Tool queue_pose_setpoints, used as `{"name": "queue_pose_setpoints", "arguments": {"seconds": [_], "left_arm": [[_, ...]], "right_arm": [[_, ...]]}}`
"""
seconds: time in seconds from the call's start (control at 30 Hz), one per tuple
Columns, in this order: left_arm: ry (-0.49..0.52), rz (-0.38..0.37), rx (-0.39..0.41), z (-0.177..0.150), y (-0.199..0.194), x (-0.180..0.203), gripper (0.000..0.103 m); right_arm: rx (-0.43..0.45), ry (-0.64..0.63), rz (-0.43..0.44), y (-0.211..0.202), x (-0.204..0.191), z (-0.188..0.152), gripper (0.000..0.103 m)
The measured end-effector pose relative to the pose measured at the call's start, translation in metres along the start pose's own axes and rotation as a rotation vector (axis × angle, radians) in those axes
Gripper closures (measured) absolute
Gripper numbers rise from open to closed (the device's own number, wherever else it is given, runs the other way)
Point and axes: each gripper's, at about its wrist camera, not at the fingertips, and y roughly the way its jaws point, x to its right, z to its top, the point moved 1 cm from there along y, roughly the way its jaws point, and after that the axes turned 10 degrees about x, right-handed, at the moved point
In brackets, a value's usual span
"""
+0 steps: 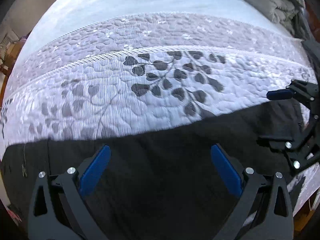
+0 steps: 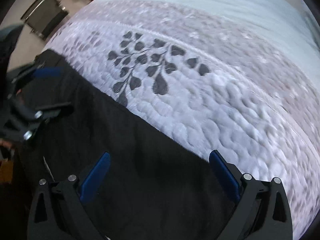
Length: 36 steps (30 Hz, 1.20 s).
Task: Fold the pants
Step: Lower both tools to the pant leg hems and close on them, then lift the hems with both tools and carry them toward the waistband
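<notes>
Lying flat along the near side of a white quilted mattress point(image 1: 112, 92) printed with grey leaf sprigs, the black fabric pants point(image 1: 164, 170) spread beneath both tools. Left gripper point(image 1: 160, 156): black frame, blue-padded fingers, jaws set wide, poised over the middle of the dark cloth with nothing between the pads; whether the tips touch the fabric cannot be told. Right gripper point(image 2: 159, 164): same build, jaws likewise wide and holding nothing, positioned over the pants close to their far edge, its right finger point(image 2: 224, 172) at the border between cloth and mattress. Each tool shows in the other's camera: the right one at the right margin of the left view point(image 1: 288, 118), the left one, blurred, at the left margin of the right view point(image 2: 40, 90). Far edge of the pants: a fairly straight line across the mattress, with broad uncovered quilting beyond it up to the corded seam point(image 1: 112, 57). Pale blue bed sheet point(image 1: 120, 2) beyond the seam, uncluttered. Surroundings: rumpled grey bedding point(image 1: 280, 2) at the upper right corner of the left view; dark metal-framed furniture point(image 2: 45, 18) on the floor off the bed in the right view. Right view is motion-blurred.
</notes>
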Motion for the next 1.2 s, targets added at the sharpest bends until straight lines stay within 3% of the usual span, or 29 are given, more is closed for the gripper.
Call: {"name": "queue_pose_setpoints", "arguments": {"seconds": [0.13, 0.33, 0.47, 0.53, 0.63, 0.7, 0.73, 0.77, 0.8, 0.97, 1.07, 1.2], "left_arm": [[0.029, -0.048, -0.039, 0.017, 0.019, -0.005, 0.003], [0.238, -0.142, -0.086, 0.025, 0.045, 0.007, 0.003], [0.239, -0.156, -0.109, 0.027, 0.058, 0.010, 0.003], [0.231, -0.164, -0.106, 0.028, 0.061, 0.010, 0.003], [0.229, -0.164, -0.104, 0.029, 0.063, 0.011, 0.003], [0.231, -0.171, -0.104, 0.027, 0.062, 0.011, 0.003], [0.236, -0.175, -0.106, 0.028, 0.062, 0.012, 0.003], [0.241, -0.177, -0.106, 0.029, 0.062, 0.014, 0.003], [0.247, -0.177, -0.104, 0.026, 0.060, 0.015, 0.003], [0.311, -0.196, -0.080, 0.024, 0.041, 0.023, 0.003], [0.406, -0.240, -0.048, 0.022, 0.026, 0.034, 0.003], [0.502, -0.345, -0.036, 0.020, 0.017, 0.048, 0.003]], "right_arm": [[-0.028, -0.040, 0.080, 0.010, -0.002, 0.008, 0.004], [-0.152, -0.154, 0.129, 0.039, -0.009, 0.008, 0.003], [-0.164, -0.158, 0.121, 0.049, -0.015, 0.012, 0.003], [-0.166, -0.161, 0.093, 0.051, -0.019, 0.013, 0.010], [-0.161, -0.167, 0.074, 0.052, -0.029, 0.016, 0.035], [-0.160, -0.171, 0.070, 0.045, -0.022, 0.012, 0.063], [-0.160, -0.173, 0.066, 0.043, -0.020, 0.011, 0.072], [-0.163, -0.171, 0.081, 0.039, -0.021, 0.010, 0.090], [-0.162, -0.174, 0.099, 0.033, -0.022, 0.007, 0.095], [-0.094, -0.258, 0.037, 0.014, -0.048, -0.002, 0.097], [0.019, -0.254, 0.011, -0.014, -0.056, -0.009, 0.097], [0.107, -0.295, 0.023, -0.055, -0.078, -0.023, 0.097]]}}
